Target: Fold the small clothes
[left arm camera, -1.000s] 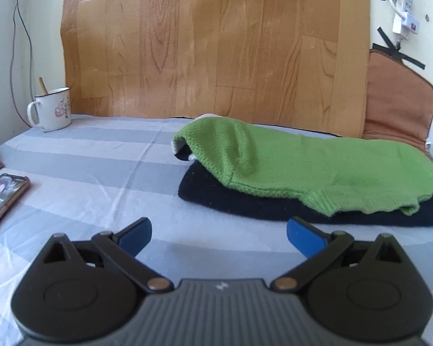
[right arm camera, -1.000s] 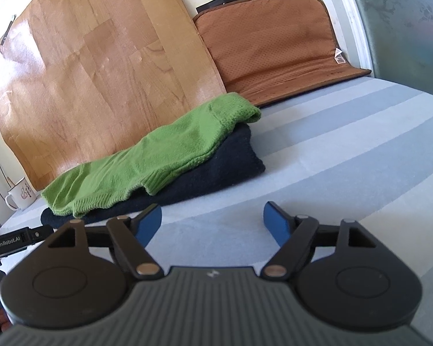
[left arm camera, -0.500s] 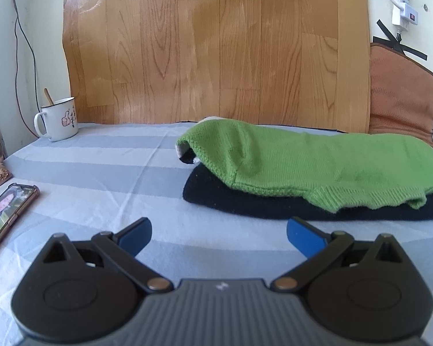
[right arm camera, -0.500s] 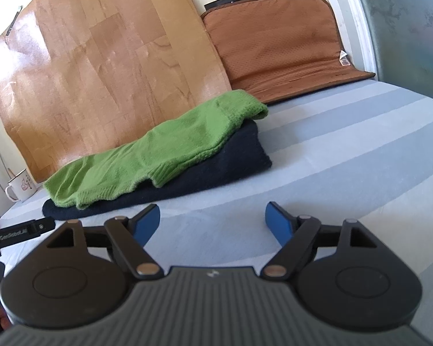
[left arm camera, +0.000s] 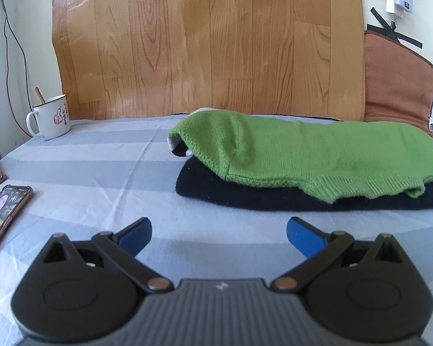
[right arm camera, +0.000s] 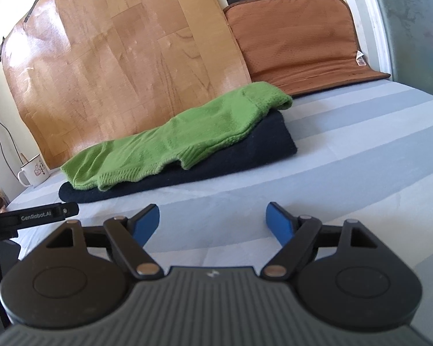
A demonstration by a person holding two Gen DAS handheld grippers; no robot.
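A green knit garment lies folded on top of a dark navy folded garment on the striped blue-grey sheet. Both also show in the right wrist view, the green one over the navy one. My left gripper is open and empty, low over the sheet, in front of the pile's left end. My right gripper is open and empty, in front of the pile's right half. A bit of light cloth peeks out under the green garment's left end.
A white enamel mug with a stick in it stands at the far left by the wood-pattern board. A phone lies at the left edge. A brown mat leans on the wall at the right. The left gripper's body shows in the right wrist view.
Both grippers stayed open and empty. The left view has levelled and tilted up slightly; the right view has shifted a little, the pile sitting a bit nearer the centre.
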